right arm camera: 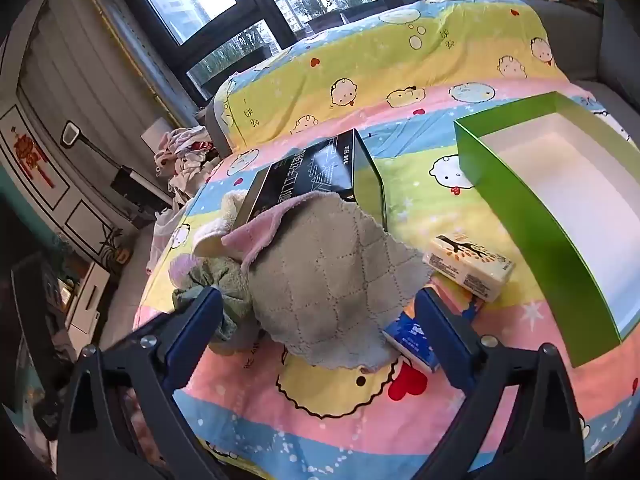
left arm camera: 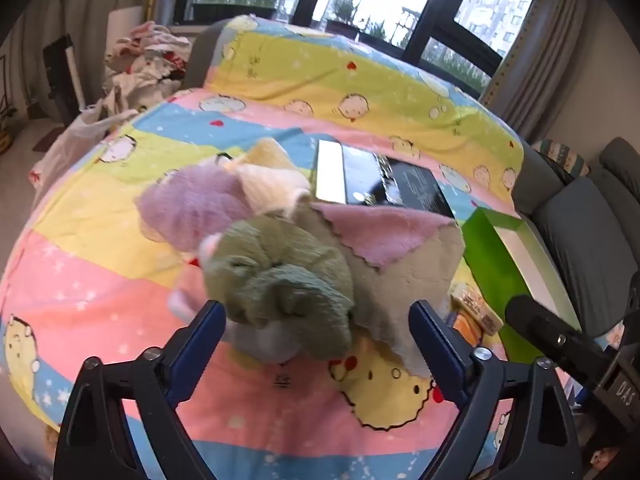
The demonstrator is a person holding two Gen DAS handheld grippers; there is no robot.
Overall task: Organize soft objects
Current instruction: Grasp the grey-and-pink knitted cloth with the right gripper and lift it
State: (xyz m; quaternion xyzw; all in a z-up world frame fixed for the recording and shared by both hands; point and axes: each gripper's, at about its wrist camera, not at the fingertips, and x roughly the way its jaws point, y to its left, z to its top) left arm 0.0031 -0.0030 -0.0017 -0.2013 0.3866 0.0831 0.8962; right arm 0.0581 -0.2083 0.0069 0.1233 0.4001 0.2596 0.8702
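Observation:
A pile of soft cloths lies on the cartoon bedsheet [left arm camera: 120, 304]. A green fuzzy cloth [left arm camera: 280, 284] is nearest my left gripper [left arm camera: 320, 328], whose open fingers straddle its near end. Behind lie a purple cloth [left arm camera: 192, 204], a cream cloth [left arm camera: 272, 184] and a grey cloth with a pink underside [left arm camera: 400, 264]. In the right wrist view the grey cloth [right arm camera: 332, 272] drapes in front of my open right gripper [right arm camera: 320, 320], with the green cloth [right arm camera: 224, 288] by the left finger. An open green box [right arm camera: 532, 208] with a white inside lies to the right.
A black box [right arm camera: 320, 172] lies behind the pile and shows in the left wrist view [left arm camera: 392, 184]. A cream tissue pack [right arm camera: 468, 264] and a blue tissue pack [right arm camera: 412, 340] lie by the right finger. Clothes [left arm camera: 144, 64] are heaped past the bed's far left. A grey sofa [left arm camera: 584, 216] stands right.

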